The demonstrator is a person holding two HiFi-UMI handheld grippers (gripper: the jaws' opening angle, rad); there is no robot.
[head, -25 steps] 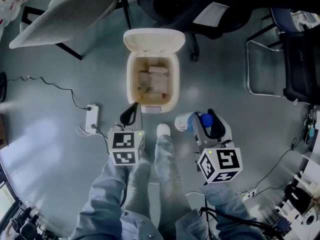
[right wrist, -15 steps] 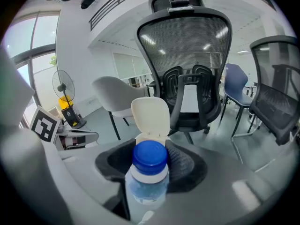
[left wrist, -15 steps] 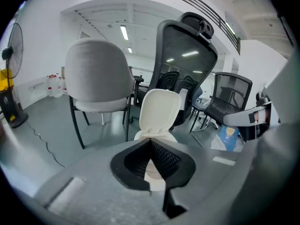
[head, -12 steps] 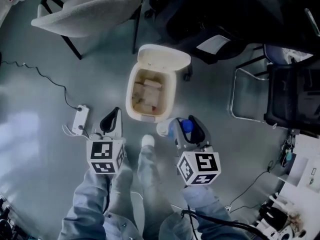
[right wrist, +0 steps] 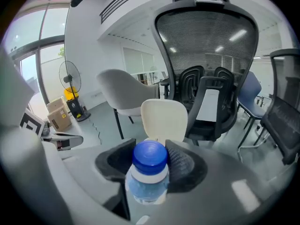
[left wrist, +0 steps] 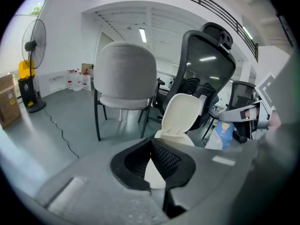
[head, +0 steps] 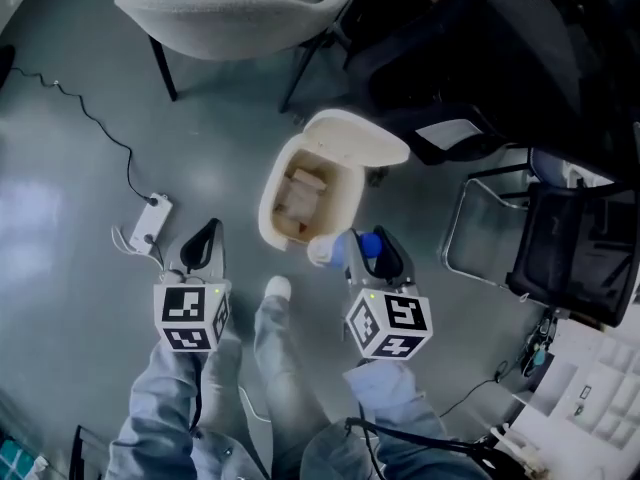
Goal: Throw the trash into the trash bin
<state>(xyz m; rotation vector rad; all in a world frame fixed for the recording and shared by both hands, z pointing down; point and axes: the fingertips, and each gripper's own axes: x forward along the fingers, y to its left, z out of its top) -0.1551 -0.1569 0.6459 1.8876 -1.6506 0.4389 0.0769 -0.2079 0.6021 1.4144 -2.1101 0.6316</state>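
The plastic water bottle (head: 332,251) is clamped in the right gripper (head: 368,246), just short of the trash bin (head: 268,213). From above, the bottle's clear body reaches toward the bin's near rim. Its blue cap (right wrist: 150,157) points back at the gripper's own camera, so the long axis runs along the jaws and on toward the bin. The bin's mouth lies ahead of that gripper and a little to its left, with the lid (head: 360,140) tipped open on the far side (paper scraps (head: 298,196) lie inside). The jaws stand fairly wide, and their ribbed pads (right wrist: 183,165) press the bottle just below the cap.

The left gripper (head: 202,248) hangs farther from the bin, off its near-left corner. Its tips are brought together with nothing between them. The right hand is plainly the nearer one.

As I judge it, the bottle has to travel forward past the near rim before the jaws let go. Otherwise it may strike the bin's wall and roll off across the floor (head: 80,198).
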